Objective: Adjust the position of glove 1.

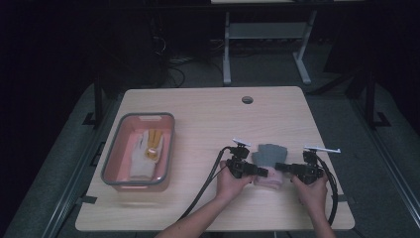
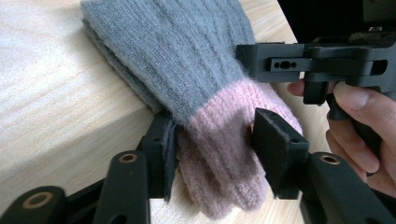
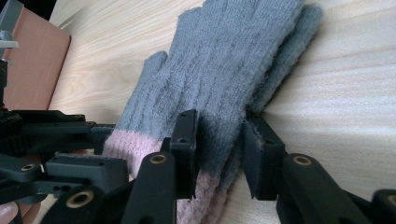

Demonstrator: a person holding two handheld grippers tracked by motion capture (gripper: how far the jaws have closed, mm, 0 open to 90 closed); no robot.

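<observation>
Dark floor and desk legs fill the upper part of the high view; below them a pale wooden table (image 1: pixel 208 119) takes up the middle of the frame.

At its lower right, the left gripper (image 1: pixel 261 172) and the right gripper (image 1: pixel 280 166) point at each other across a grey knitted glove (image 1: pixel 269 154) with a pink cuff.

In the left gripper view the jaws stand partly closed around the pink cuff (image 2: pixel 224 154): the left pad presses into the knit where grey meets pink, and the right pad lies against the cuff's other side, so the cuff is pinched between them. The right gripper (image 2: pixel 280 63) and its hand (image 2: pixel 369 126) cross the upper right of that frame.

In the right gripper view the jaws are likewise part closed, clamped on the edge of the grey glove (image 3: pixel 233 70) just above the cuff, with fuzzy knit bunched between the pads. The left gripper (image 3: pixel 100 135) reaches in from the lower left.

Both gripper views suggest a second grey layer under the top one, but I cannot tell whether that is one glove or two. The cuff's end is hidden behind the jaws.

The glove lies flat, its fingers pointing to the far side of the table. At the left of the high view, well apart, a grey-rimmed pink bin (image 1: pixel 115 148) holds a white glove with yellow fingers (image 1: pixel 144 151).
</observation>
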